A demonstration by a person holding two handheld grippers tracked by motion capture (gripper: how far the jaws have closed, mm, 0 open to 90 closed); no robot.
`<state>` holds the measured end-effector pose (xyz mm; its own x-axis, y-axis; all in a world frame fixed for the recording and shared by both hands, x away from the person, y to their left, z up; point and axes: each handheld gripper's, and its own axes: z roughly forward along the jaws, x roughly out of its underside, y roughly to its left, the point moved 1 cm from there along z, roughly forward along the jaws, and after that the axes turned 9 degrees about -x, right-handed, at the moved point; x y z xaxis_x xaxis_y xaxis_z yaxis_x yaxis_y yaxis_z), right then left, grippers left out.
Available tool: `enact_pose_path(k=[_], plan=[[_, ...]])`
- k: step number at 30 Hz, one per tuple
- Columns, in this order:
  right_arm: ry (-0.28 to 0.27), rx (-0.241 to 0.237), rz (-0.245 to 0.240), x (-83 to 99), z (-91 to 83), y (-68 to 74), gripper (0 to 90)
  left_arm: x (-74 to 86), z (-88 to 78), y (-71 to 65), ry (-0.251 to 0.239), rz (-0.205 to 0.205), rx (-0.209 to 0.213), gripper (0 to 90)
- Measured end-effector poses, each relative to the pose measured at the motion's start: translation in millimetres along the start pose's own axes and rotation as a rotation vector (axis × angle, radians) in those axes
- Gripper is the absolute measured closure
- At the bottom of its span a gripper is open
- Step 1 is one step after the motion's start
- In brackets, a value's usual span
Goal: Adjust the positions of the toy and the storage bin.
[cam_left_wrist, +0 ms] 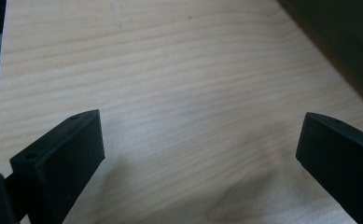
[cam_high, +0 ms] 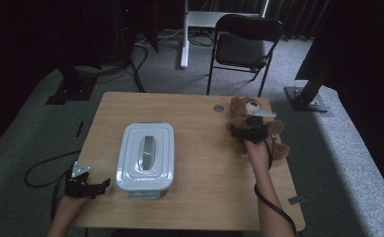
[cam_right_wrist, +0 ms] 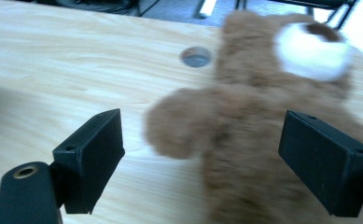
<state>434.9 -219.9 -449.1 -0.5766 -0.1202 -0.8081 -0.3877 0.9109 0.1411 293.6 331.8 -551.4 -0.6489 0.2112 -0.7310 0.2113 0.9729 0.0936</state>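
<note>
A brown plush teddy bear (cam_right_wrist: 263,154) with a white muzzle and dark brown nose lies on the pale, wood-grained table (cam_high: 204,163). The right tongs (cam_right_wrist: 200,158) and the left tongs (cam_left_wrist: 200,163) are matt black, each topped by a grey plate. A light grey lidded box (cam_high: 145,156) bears a darker grey handle. Grey carpet (cam_high: 357,148) surrounds a black folding chair (cam_high: 244,44).

Teddy bear (cam_right_wrist: 263,140): blurred in your right gripper view, cut off at 6 o'clock; arm perhaps nearest the jaws.
</note>
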Motion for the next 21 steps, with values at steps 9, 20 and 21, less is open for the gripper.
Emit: enact_pose_path(k=[9, 20, 21], plan=[[-0.008, -0.100, -0.058, 4.8, 25.9, 52.4, 13.2, -16.0, 5.5, -7.5, -0.015, 0.012, 0.010, 1.7], [0.050, -0.202, -0.085, 28.9, 81.0, 108.1, 12.9, -36.2, 23.5, -24.1, -0.032, 0.048, 0.018, 1.7], [0.068, -0.224, -0.096, 31.4, 85.6, 112.5, 13.1, -37.1, 24.9, -25.8, -0.031, 0.052, 0.023, 1.7]])
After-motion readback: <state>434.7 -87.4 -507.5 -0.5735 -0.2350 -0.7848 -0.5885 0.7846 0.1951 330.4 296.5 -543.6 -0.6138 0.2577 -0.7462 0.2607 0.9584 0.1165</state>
